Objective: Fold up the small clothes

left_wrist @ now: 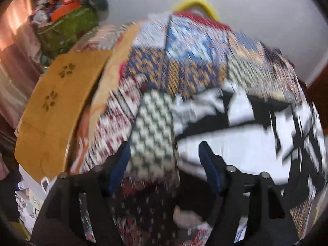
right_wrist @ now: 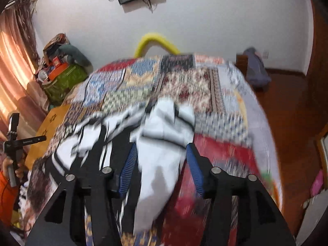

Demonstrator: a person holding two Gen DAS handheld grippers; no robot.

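Observation:
A white garment with black stripes [left_wrist: 242, 135] lies crumpled on the patchwork bedspread [left_wrist: 184, 65]. In the left wrist view my left gripper [left_wrist: 165, 153] is open above the bedspread, with the garment's edge beside its right finger. In the right wrist view the garment [right_wrist: 164, 127] lies bunched between and ahead of the fingers of my right gripper [right_wrist: 162, 153], which is open around a fold of it without clamping. Both views are blurred by motion.
A brown cardboard box [left_wrist: 59, 102] stands at the bed's left side. A green bag [right_wrist: 63, 80] full of things sits by the curtain. A yellow curved tube [right_wrist: 155, 41] rises behind the bed. Wooden floor [right_wrist: 291, 112] lies to the right.

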